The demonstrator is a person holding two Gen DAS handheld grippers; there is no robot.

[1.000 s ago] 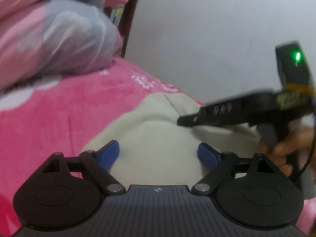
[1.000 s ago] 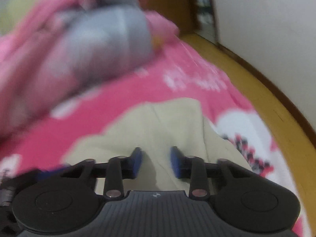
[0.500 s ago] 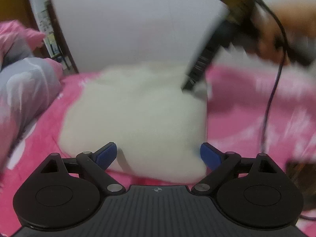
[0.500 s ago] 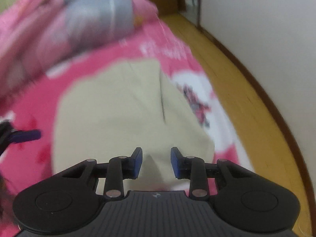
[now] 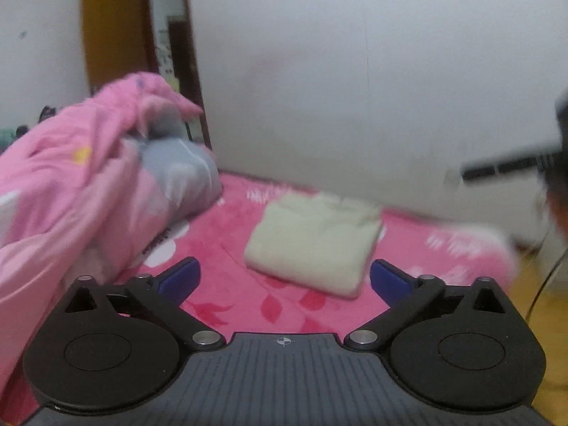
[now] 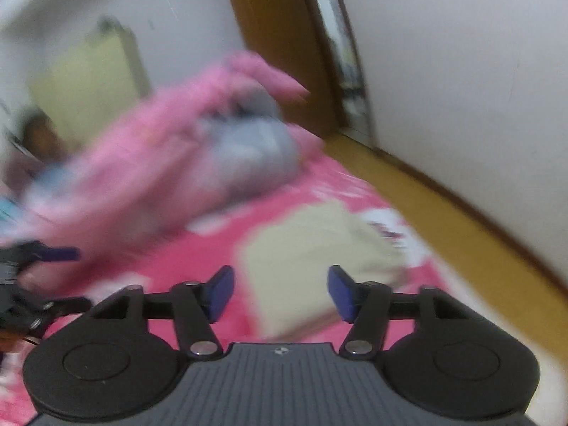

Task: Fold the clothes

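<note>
- Pink floral bedcover [image 5: 220, 259]: spread across the bed; its printed writing was too blurred to be read.
- Pink and grey quilt [image 5: 88, 184]: heaped at the left.
- Cream garment [image 5: 314, 239]: laid folded on the bedcover, near the wall-side edge, apart from both tools.
- Left gripper [image 5: 282, 277]: held above the bedcover, fingers spread wide, nothing gripped.
- Right gripper [image 6: 280, 293]: raised, fingers parted, nothing gripped.

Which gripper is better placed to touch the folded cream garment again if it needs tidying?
Right, marginally. The right gripper is open with the folded cream garment just beyond its fingertips. The left gripper, also open, sees that garment farther off on the pink floral blanket.
</note>
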